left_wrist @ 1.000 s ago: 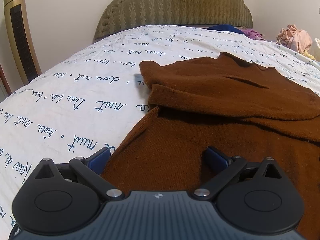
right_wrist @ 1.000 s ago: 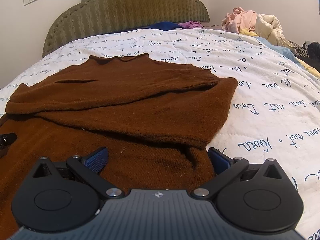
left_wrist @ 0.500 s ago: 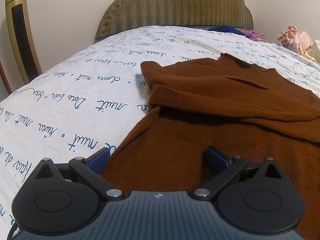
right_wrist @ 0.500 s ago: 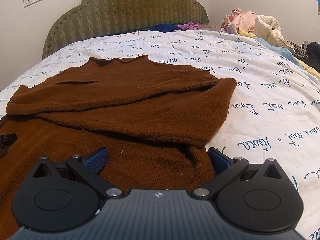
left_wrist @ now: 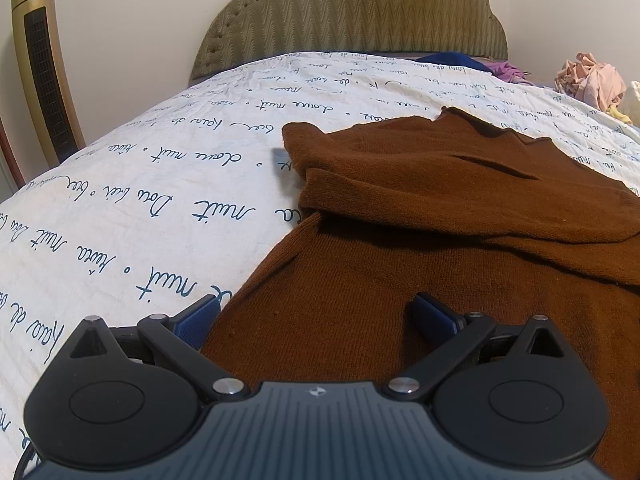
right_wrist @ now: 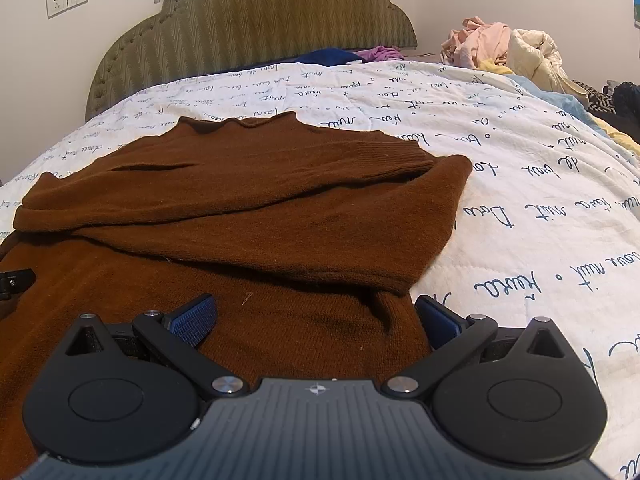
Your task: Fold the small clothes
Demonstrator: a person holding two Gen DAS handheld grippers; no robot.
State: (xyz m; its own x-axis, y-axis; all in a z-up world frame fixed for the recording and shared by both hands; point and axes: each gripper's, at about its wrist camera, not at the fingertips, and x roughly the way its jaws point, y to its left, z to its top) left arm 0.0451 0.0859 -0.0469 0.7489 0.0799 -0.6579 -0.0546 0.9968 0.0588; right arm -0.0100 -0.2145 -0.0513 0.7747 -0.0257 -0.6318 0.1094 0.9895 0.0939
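A brown knit sweater [left_wrist: 460, 208] lies flat on the white bedspread, both sleeves folded across its chest; it also shows in the right wrist view [right_wrist: 248, 200]. My left gripper [left_wrist: 316, 316] is open and low over the sweater's lower left edge, its left pad off the cloth over the bedspread. My right gripper [right_wrist: 316, 316] is open and low over the sweater's lower right edge, its right pad at the cloth's side. Neither holds anything. A black part of the left gripper shows at the left edge of the right wrist view [right_wrist: 14, 280].
The white bedspread [left_wrist: 140, 208] with blue script covers the bed up to a green padded headboard [right_wrist: 256, 20]. A pile of clothes [right_wrist: 500, 48] lies at the far right. Blue and purple cloth [right_wrist: 344, 55] lies by the headboard. A gold tower fan [left_wrist: 42, 64] stands left of the bed.
Both views have shifted slightly; the sweater sits a touch lower in frame. Both grippers stay open over the sweater's lower edge.
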